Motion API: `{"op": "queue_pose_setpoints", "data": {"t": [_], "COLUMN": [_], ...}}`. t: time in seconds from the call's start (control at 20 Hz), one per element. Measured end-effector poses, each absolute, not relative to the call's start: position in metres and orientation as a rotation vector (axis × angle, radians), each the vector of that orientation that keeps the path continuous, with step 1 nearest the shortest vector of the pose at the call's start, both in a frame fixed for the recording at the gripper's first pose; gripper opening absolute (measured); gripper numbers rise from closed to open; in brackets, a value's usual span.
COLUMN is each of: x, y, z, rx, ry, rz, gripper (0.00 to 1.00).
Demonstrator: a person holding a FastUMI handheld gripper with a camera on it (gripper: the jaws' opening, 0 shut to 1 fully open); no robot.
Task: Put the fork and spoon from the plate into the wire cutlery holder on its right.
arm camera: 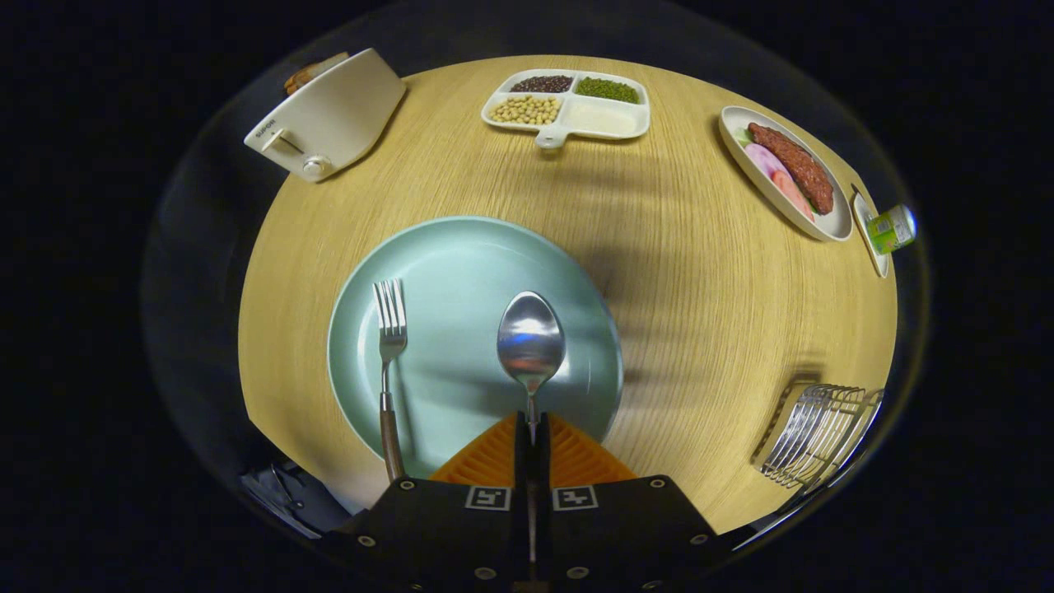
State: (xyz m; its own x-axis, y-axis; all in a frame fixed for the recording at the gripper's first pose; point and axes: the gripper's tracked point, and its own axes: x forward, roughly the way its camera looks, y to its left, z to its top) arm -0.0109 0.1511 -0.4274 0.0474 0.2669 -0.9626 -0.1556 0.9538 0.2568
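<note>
Low centre of the frame, the gripper (531,428) is clenched on the spoon (531,339) by its handle, bowl pointing ahead over the pale green plate (461,247); the fork (389,346) lies on the plate's left; the wire cutlery holder (819,432) waits lower right, bare table (700,313) between, giving open room for the carry.

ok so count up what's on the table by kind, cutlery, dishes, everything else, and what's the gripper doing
Cutlery: 2, fork, spoon
Dishes: 4, plate, divided tray, food dish, small dish
Toaster: 1
Can: 1
Wire cutlery holder: 1
Total: 9
Gripper: shut on the spoon's handle.
</note>
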Motion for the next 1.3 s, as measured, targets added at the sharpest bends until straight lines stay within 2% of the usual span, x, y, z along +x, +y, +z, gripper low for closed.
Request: {"op": "queue_pose_setpoints", "data": {"t": [0.5, 0.95, 1.3], "x": [0.002, -0.002, -0.028], "y": [0.093, -0.029, -0.099], "z": [-0.351, -0.309, -0.319], "rx": [0.297, 0.315, 0.317], "ry": [1.232, 1.028, 0.996], "rz": [0.258, 0.041, -0.079], "gripper": [0.04, 0.04, 0.04]}}
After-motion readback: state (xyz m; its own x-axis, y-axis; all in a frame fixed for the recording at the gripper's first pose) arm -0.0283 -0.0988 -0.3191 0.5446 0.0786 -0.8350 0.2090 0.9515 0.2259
